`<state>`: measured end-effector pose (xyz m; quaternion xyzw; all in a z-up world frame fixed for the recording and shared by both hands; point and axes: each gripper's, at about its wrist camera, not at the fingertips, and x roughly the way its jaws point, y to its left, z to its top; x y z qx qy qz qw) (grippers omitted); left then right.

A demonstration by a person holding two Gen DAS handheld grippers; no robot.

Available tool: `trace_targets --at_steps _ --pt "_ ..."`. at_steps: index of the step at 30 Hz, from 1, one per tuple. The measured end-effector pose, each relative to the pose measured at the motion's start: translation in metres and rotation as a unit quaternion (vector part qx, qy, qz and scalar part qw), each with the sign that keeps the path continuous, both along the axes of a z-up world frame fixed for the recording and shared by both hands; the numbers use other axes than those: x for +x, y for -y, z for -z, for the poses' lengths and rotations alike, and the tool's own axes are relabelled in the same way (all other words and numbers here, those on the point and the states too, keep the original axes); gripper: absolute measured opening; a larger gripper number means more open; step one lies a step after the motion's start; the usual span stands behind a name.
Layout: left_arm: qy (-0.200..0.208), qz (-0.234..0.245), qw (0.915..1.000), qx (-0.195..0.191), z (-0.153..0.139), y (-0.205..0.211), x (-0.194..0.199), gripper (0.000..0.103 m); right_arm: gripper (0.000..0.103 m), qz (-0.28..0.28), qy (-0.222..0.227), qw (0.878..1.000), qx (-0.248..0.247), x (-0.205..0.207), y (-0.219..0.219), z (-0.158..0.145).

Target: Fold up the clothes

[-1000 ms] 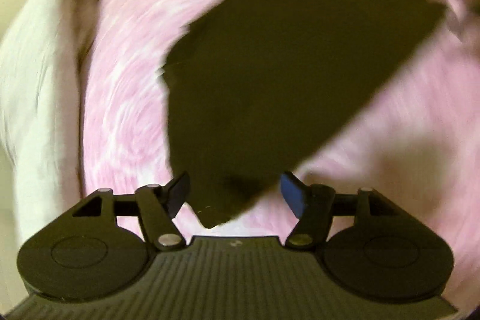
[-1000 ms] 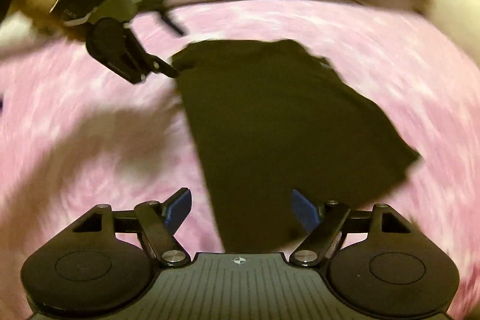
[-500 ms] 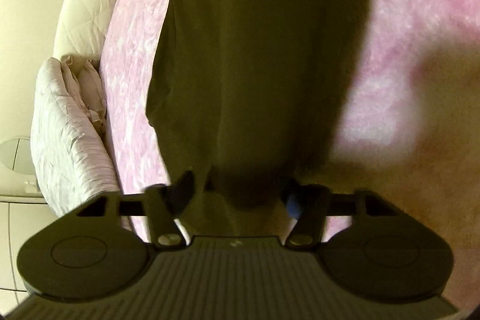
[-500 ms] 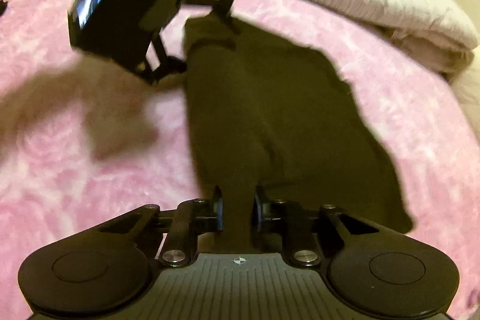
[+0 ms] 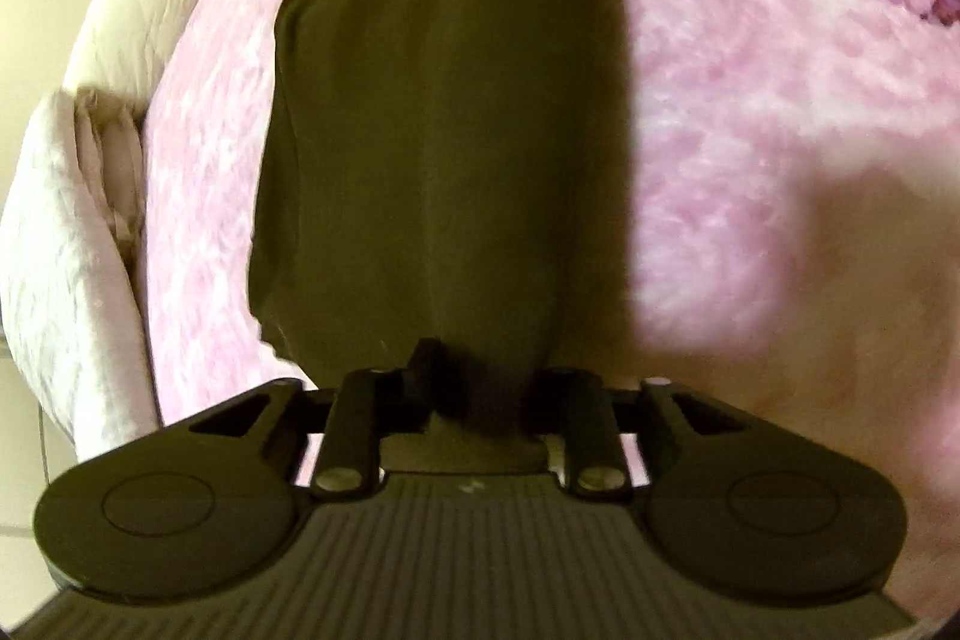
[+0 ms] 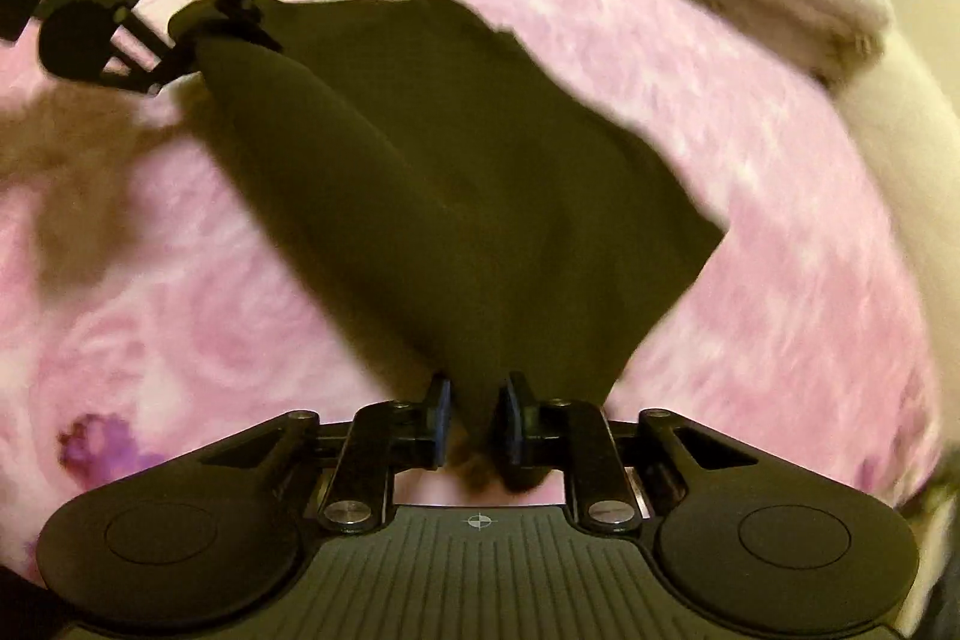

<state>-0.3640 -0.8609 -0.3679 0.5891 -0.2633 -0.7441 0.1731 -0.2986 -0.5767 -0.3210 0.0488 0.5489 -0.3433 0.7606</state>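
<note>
Over pink bedspread (image 6: 780, 316) | left gripper (image 5: 480, 388) pinches dark garment (image 6: 456, 172) | right gripper (image 6: 474, 424) jaws opening, cloth between | risk: loosening corner slips, fold skews

No text, label, brand or number can be read in either view. Only a small crosshair mark (image 6: 477, 521) is seen, printed on the right gripper's ribbed body.

Matt dark cloth garment (image 5: 432, 129) over seemingly plush pink blanket (image 5: 750, 111)
</note>
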Motion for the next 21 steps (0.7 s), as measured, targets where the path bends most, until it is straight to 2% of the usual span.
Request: trace_targets --at_steps 2,3,4,7,12,14,15,16,17,19,21 --pt "-0.012 -0.015 0.9998 0.006 -0.005 -0.007 0.0 0.045 0.059 -0.021 -0.011 0.999 -0.027 0.007 -0.016 0.006" --pt "-0.019 -0.014 0.9997 0.007 -0.008 -0.013 0.0 0.055 0.065 -0.033 -0.018 0.998 -0.043 0.01 -0.024 0.008" --pt "-0.026 -0.011 0.9996 0.005 -0.01 -0.019 0.0 0.06 0.073 -0.053 -0.025 0.996 -0.06 0.014 -0.032 0.012" --pt "-0.029 0.002 0.9996 -0.004 -0.008 -0.031 -0.007 0.061 0.075 -0.108 -0.045 0.988 -0.103 0.027 -0.04 0.03" --pt "-0.037 -0.005 0.9992 -0.012 0.007 -0.035 -0.02 0.062 0.075 -0.131 -0.058 0.983 -0.112 0.042 -0.014 0.06" --pt "-0.039 -0.009 0.9991 -0.012 0.011 -0.029 -0.023 0.064 0.07 -0.132 -0.056 0.983 -0.114 0.042 0.001 0.065" --pt "-0.038 -0.008 0.9991 -0.014 0.011 -0.034 -0.021 0.065 0.062 -0.129 -0.049 0.984 -0.111 0.04 0.009 0.064" --pt "-0.036 -0.006 0.9992 -0.016 0.01 -0.033 -0.022 0.067 0.045 -0.121 -0.04 0.987 -0.098 0.037 0.017 0.06" --pt "-0.033 -0.003 0.9993 -0.018 0.009 -0.033 -0.022 0.068 0.035 -0.113 -0.03 0.99 -0.083 0.034 0.025 0.055" --pt "-0.024 0.003 0.9995 -0.019 0.007 -0.032 -0.021 0.068 0.029 -0.102 -0.004 0.993 -0.065 0.027 0.035 0.039" --pt "-0.014 0.005 0.9997 -0.02 0.006 -0.029 -0.02 0.066 0.028 -0.096 0.019 0.994 -0.054 0.019 0.043 0.018"
